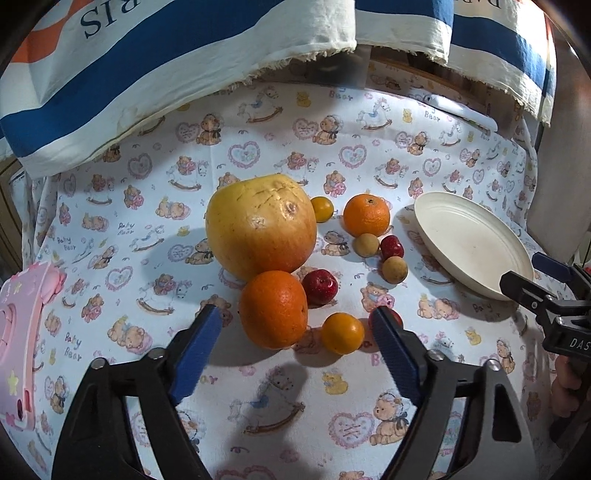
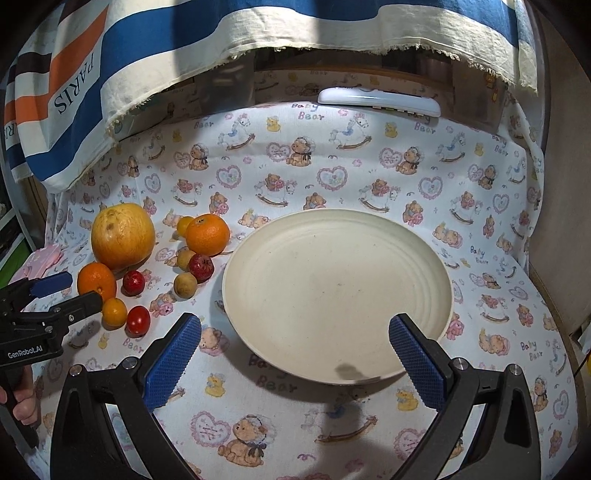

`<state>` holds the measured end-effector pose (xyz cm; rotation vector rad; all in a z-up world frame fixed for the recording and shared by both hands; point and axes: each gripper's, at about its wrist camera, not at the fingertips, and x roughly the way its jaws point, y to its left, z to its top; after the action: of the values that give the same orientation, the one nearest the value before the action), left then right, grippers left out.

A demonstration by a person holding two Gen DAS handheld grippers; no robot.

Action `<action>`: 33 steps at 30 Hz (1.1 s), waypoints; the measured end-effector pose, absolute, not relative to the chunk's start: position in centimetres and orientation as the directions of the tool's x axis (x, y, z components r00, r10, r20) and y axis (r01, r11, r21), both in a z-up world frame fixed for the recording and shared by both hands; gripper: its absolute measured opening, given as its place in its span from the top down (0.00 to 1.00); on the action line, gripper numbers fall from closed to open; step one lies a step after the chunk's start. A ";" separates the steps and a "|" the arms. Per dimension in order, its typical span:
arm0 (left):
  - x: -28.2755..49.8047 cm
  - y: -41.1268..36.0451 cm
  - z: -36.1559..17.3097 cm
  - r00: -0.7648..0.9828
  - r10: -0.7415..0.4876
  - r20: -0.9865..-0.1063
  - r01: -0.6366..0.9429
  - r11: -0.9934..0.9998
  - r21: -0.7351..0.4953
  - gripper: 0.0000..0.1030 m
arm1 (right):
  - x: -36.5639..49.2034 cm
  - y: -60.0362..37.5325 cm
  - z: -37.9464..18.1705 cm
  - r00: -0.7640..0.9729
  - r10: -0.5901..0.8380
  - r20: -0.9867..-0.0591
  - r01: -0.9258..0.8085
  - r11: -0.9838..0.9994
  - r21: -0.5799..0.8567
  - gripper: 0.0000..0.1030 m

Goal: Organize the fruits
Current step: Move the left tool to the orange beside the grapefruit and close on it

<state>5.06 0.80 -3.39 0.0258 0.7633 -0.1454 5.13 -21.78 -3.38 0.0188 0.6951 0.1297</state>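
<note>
Surface: bear-print tablecloth [image 2: 332, 155] | backdrop: striped cloth [image 2: 147, 33] | left tool [image 1: 295, 325] wide | right tool [image 2: 295, 332] wide, both empty

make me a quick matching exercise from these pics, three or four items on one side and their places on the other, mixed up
Items:
1. large yellow pomelo
2. round cream plate
3. white remote control
4. pink plastic toy

Places:
A. far back of the table
B. in front of the right gripper
C. behind the near orange
D. left edge, left wrist view

Pairs: 1-C, 2-B, 3-A, 4-D
</note>
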 end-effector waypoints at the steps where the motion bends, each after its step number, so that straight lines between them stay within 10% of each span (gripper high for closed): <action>1: 5.1 0.8 -3.4 0.713 -0.123 -0.690 0.143 0.989 -0.028 0.22 | 5.1 -21.7 -3.4 0.759 0.126 -0.638 -0.115 0.992 0.059 0.01; 12: 5.7 1.2 -4.1 0.711 -0.096 -0.697 0.125 0.992 -0.010 0.48 | 5.1 -21.5 -3.3 0.745 0.179 -0.643 -0.170 0.982 0.078 0.09; 22: 7.8 3.3 -4.8 0.684 -0.125 -0.719 0.076 0.992 -0.100 0.34 | 4.6 -20.6 -3.2 0.753 0.199 -0.627 -0.209 0.976 0.058 0.10; 26: 8.8 5.0 -5.9 0.616 -0.276 -0.738 0.090 0.955 -0.282 0.58 | 4.5 -20.2 -3.4 0.752 0.198 -0.628 -0.220 0.974 0.043 0.11; 33: 8.0 4.8 -5.7 0.628 -0.277 -0.727 0.096 0.955 -0.280 0.62 | 4.3 -20.2 -3.2 0.751 0.212 -0.626 -0.233 0.971 0.049 0.19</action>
<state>7.98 4.77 -5.71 -0.2234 0.8674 -0.2158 4.34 -20.20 -3.24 -0.0325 0.6799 0.2431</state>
